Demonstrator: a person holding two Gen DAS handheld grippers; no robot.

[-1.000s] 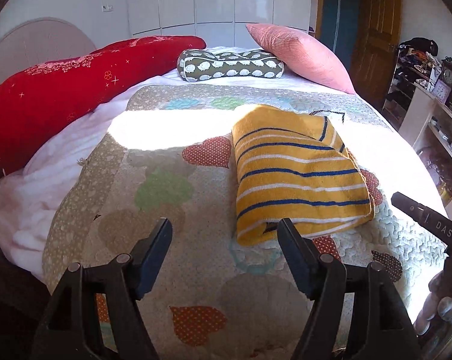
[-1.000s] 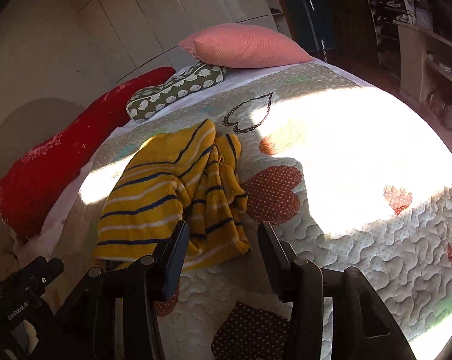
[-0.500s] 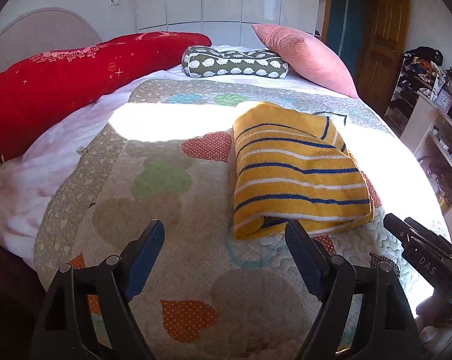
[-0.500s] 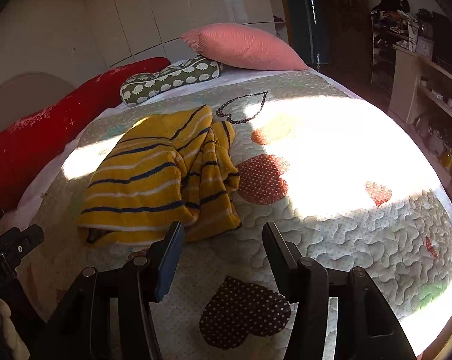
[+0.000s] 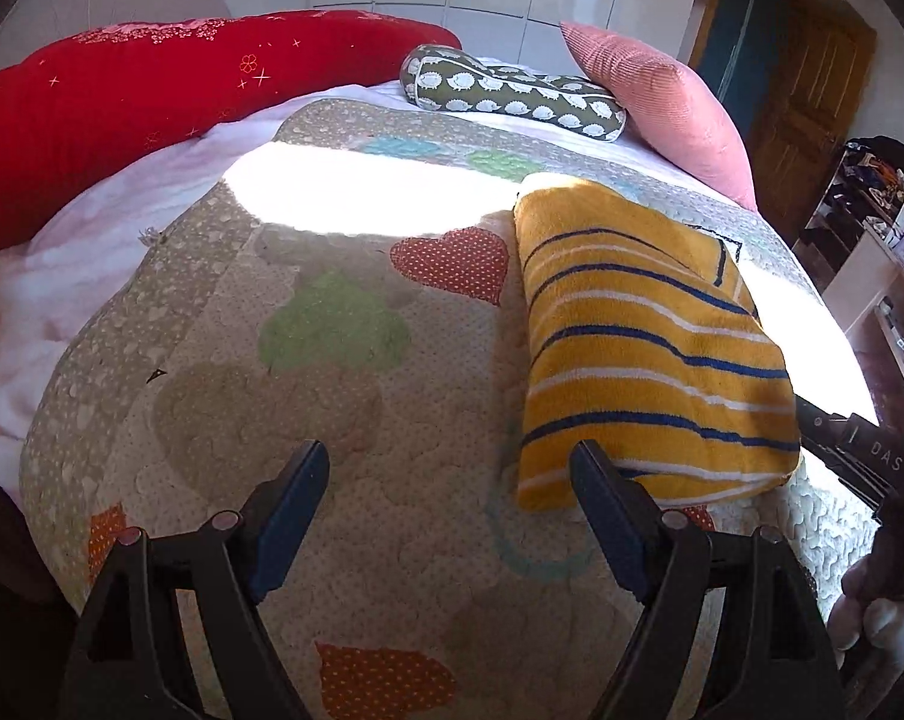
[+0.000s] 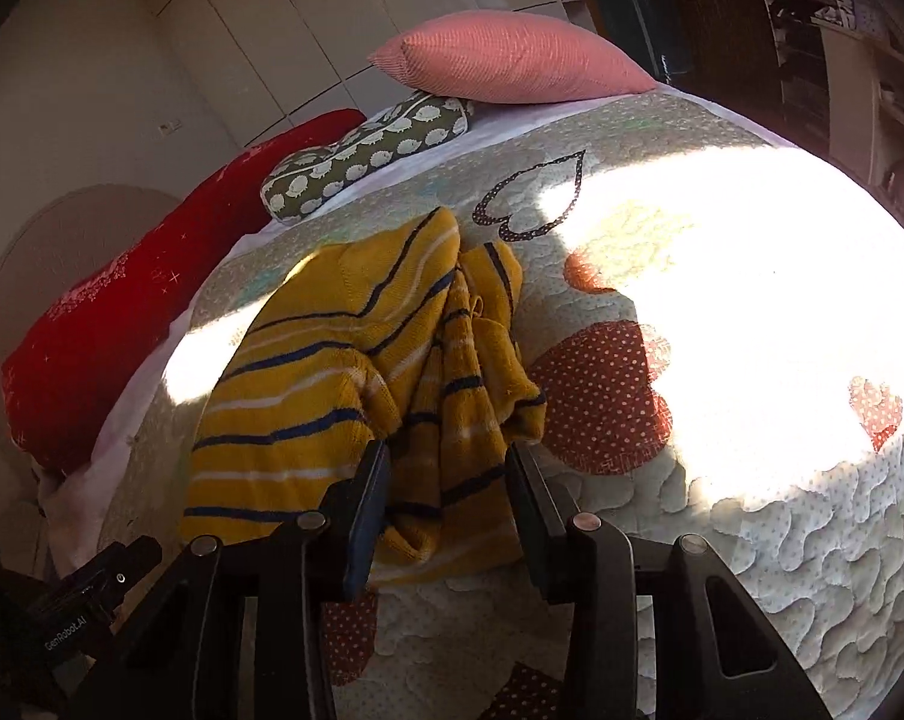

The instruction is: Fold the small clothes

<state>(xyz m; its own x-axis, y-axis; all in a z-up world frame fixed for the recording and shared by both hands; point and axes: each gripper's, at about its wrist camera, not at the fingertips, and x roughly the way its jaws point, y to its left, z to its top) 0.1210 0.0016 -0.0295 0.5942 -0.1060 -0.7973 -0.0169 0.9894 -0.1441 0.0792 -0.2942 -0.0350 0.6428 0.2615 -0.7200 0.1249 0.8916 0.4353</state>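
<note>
On the heart-patterned quilt (image 5: 308, 396) of a bed: one small yellow garment (image 5: 644, 360) with blue and white stripes, folded into a thick block, its loose rumpled layers turned toward the right wrist view. Left gripper (image 5: 449, 483): jaws spread wide, nothing between them, poised over bare quilt just left of the garment's near corner; its right finger stands close to that corner, contact not clear. Right gripper (image 6: 449, 474): jaws have just been closing, now partly apart, straddling the near bunched edge of the garment; cloth lies between the fingers, but the pads do not visibly press on it. Behind, along the head of the bed: long red cushion (image 5: 152, 102), olive bolster with white hedgehogs (image 5: 512, 93), pink ribbed pillow (image 6: 512, 57). Sunlight patch across the quilt's middle.
</note>
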